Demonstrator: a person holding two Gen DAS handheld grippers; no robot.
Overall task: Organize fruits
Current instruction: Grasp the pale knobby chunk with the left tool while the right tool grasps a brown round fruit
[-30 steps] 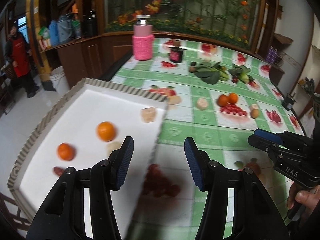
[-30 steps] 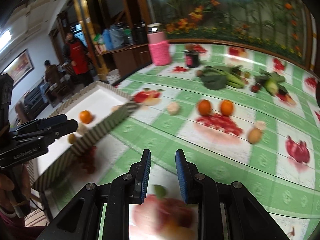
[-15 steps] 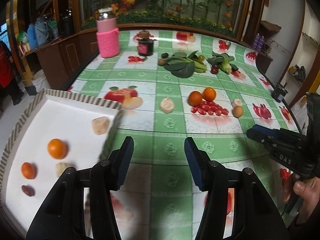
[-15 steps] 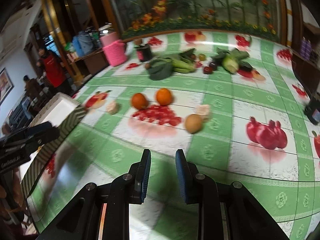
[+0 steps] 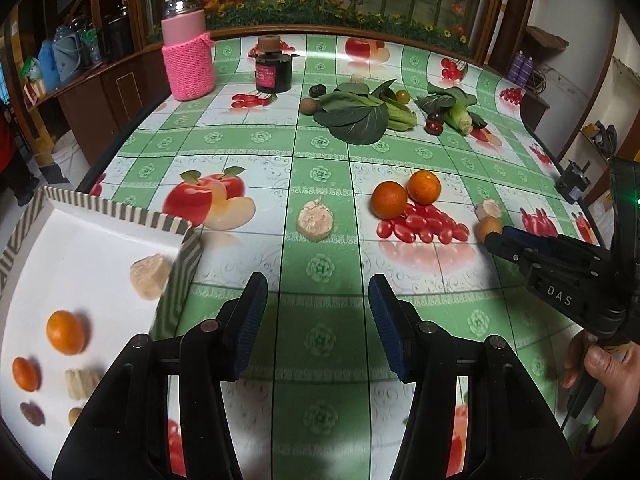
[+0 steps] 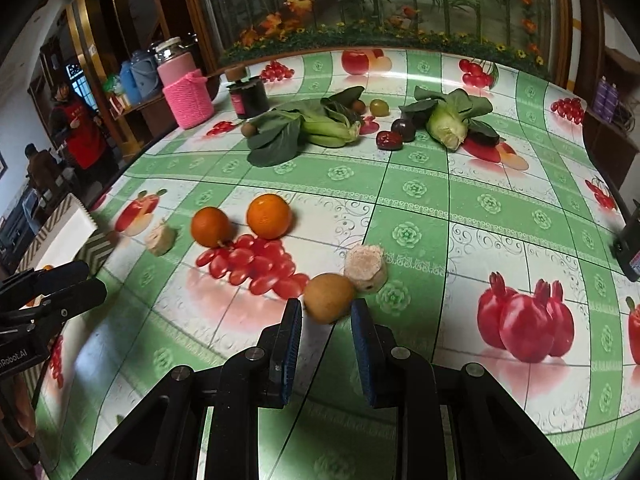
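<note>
A white tray with a striped rim (image 5: 182,270) sits at the table's left and holds two oranges (image 5: 65,331), pale chunks (image 5: 148,276) and small dark fruits. Two oranges (image 6: 268,216) lie mid-table beside a pale chunk (image 6: 160,238). A brown round fruit (image 6: 329,297) lies next to another pale chunk (image 6: 366,267). My right gripper (image 6: 325,322) is open, its tips just before the brown fruit, one on each side. My left gripper (image 5: 316,296) is open and empty over the cloth, right of the tray.
Leafy greens (image 6: 304,128), a cabbage (image 6: 448,124) and dark red fruits (image 6: 390,139) lie at the back. A pink-sleeved jar (image 5: 187,52) and a black jar (image 5: 274,68) stand far left. Printed fruit pictures cover the green chequered cloth. A black device (image 6: 630,246) sits at the right edge.
Both grippers have swung away from the tray towards the table's middle. The right gripper has closed in on the brown fruit and its jaws have opened wider.
</note>
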